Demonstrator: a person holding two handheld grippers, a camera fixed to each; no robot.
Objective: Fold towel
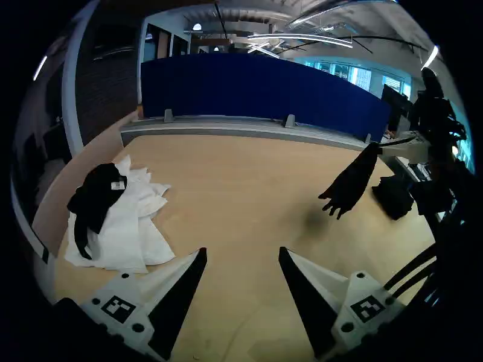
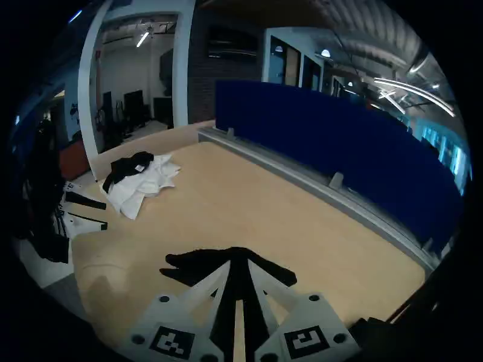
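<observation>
Fingers of the right gripper (image 2: 237, 260) pinch a limp black cloth towel (image 1: 350, 181), hanging lengthwise at two o'clock from the left gripper's (image 1: 241, 250) spread fingers.

black towel (image 1: 350, 184) matt cloth; table (image 1: 241, 175) smooth pale wood; white pile (image 1: 130, 232) cloth
</observation>
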